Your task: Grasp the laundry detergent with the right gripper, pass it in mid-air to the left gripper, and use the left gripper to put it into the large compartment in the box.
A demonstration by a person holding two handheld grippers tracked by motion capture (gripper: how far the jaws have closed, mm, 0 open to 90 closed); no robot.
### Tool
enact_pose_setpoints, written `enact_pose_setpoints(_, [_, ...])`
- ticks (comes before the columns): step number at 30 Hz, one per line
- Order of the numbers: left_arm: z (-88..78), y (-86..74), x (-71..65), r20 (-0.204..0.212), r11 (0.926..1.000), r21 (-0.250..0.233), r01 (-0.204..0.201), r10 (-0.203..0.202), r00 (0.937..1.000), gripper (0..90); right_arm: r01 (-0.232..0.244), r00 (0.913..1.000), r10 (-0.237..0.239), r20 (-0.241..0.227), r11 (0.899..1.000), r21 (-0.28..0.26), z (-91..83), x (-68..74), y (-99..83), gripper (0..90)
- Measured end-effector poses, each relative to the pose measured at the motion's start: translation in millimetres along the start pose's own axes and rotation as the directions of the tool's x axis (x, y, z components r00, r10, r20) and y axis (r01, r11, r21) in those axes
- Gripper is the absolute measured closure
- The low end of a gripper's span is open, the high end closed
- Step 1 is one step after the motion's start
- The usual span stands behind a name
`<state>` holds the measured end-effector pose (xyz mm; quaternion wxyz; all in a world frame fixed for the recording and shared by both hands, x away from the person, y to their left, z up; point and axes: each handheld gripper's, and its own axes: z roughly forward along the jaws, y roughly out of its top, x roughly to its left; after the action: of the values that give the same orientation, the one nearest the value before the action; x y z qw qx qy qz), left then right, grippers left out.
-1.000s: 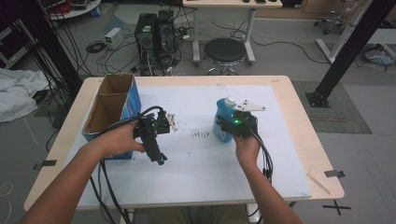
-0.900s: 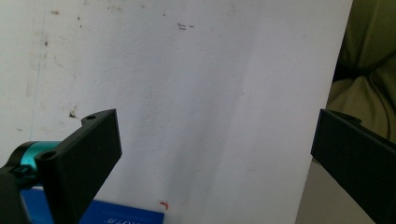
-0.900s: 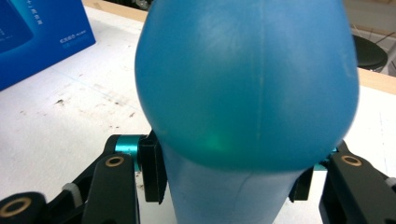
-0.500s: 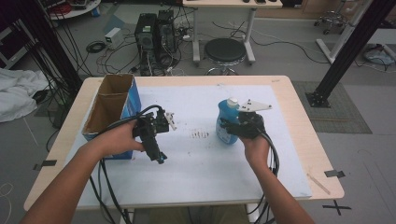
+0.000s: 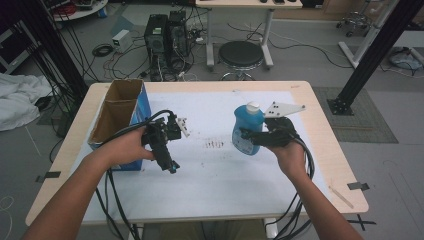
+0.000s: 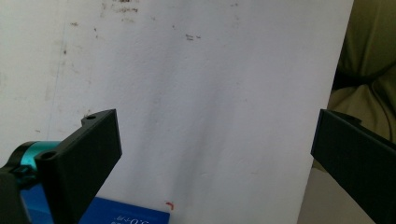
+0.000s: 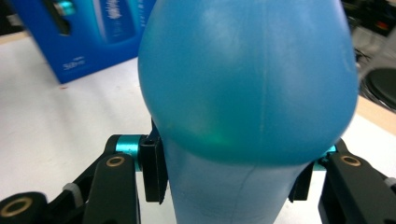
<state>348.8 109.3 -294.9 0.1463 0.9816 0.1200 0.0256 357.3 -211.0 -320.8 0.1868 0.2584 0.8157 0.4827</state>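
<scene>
Upright blue bottle [image 5: 247,129], white cap

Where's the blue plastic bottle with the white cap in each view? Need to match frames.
High view: blue plastic bottle with the white cap right of centre, clamped in the right gripper.
Left gripper view: the bottle isn't in this picture; open jaws over the white table sheet.
Right gripper view: bottle centre, close up, both jaws pressed on its narrower lower part.
Shared landmark: the blue cardboard box.
</scene>
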Motion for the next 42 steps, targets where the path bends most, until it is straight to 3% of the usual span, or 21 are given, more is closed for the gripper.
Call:
enact_pose_setpoints(2, [-0.8,-0.1,-0.9,0.002,1.0,-0.001,0.0,0.0,1.0,1.7,0.026,0.9976,-0.028,-0.063,0.999,-0.023,-5.8,-1.3,2.3,44.3])
enact_pose_setpoints(3, [-1.2,-0.3,-1.2,0.0,1.0,-0.005,-0.001,0.001,1.0,1.7,0.026,0.9976,-0.028,-0.063,0.999,-0.023,-5.8,-1.3,2.3,44.3])
enact_pose_setpoints(5, [-2.6,-0.1,-1.9,-0.001,0.9999,-0.014,0.002,-0.002,1.0,1.7,0.046,0.9923,-0.051,-0.113,0.998,-0.043,-8.9,-2.3,2.7,44.3])
enact_pose_setpoints(10, [-8.0,3.5,-5.6,-0.004,0.9997,-0.021,-0.015,0.014,0.9999,1.7,0.086,0.9652,-0.101,-0.241,0.994,-0.074,-12.7,-4.5,2.0,44.3])
enact_pose_setpoints(16, [-16.2,10.0,-9.8,-0.008,0.999,-0.036,-0.026,0.026,0.9996,1.7,0.143,0.9121,-0.157,-0.379,0.988,-0.065,-11.4,2.7,3.0,44.2])
enact_pose_setpoints(17, [-17.3,11.2,-10.8,-0.009,0.9989,-0.038,-0.028,0.027,0.9996,1.7,0.161,0.8937,-0.175,-0.413,0.985,-0.067,-10.2,5.9,3.8,44.2])
enact_pose_setpoints(18, [-18.6,12.6,-11.5,-0.009,0.9987,-0.037,-0.034,0.033,0.9994,1.7,0.161,0.8937,-0.175,-0.413,0.985,-0.067,-10.2,5.9,3.8,44.2])
enact_pose_setpoints(24, [-26.7,22.8,-18.2,-0.016,0.9971,-0.038,-0.066,0.065,0.9977,1.7,0.19,0.8411,-0.202,-0.502,0.979,-0.077,-5.6,13.6,4.8,44.3])
enact_pose_setpoints(25, [-28.2,24.7,-19.2,-0.018,0.9968,-0.039,-0.07,0.07,0.9974,1.7,0.19,0.8411,-0.202,-0.502,0.979,-0.077,-5.6,13.6,4.8,44.3])
enact_pose_setpoints(27, [-30.9,28.5,-21.1,-0.02,0.9962,-0.043,-0.076,0.075,0.997,1.7,0.193,0.8307,-0.208,-0.516,0.978,-0.084,-4.2,14.7,4.9,44.3])
enact_pose_setpoints(31, [-35.4,36.0,-22.5,-0.02,0.9946,-0.056,-0.087,0.086,0.9961,1.7,0.201,0.8194,-0.215,-0.532,0.976,-0.084,-0.7,17.4,5.7,44.5])
enact_pose_setpoints(42, [-47.4,58.8,-25.1,0.009,0.9921,-0.05,-0.115,0.116,0.9932,1.7,0.234,0.8133,-0.227,-0.536,0.971,-0.056,16.9,28.7,8.0,44.5])
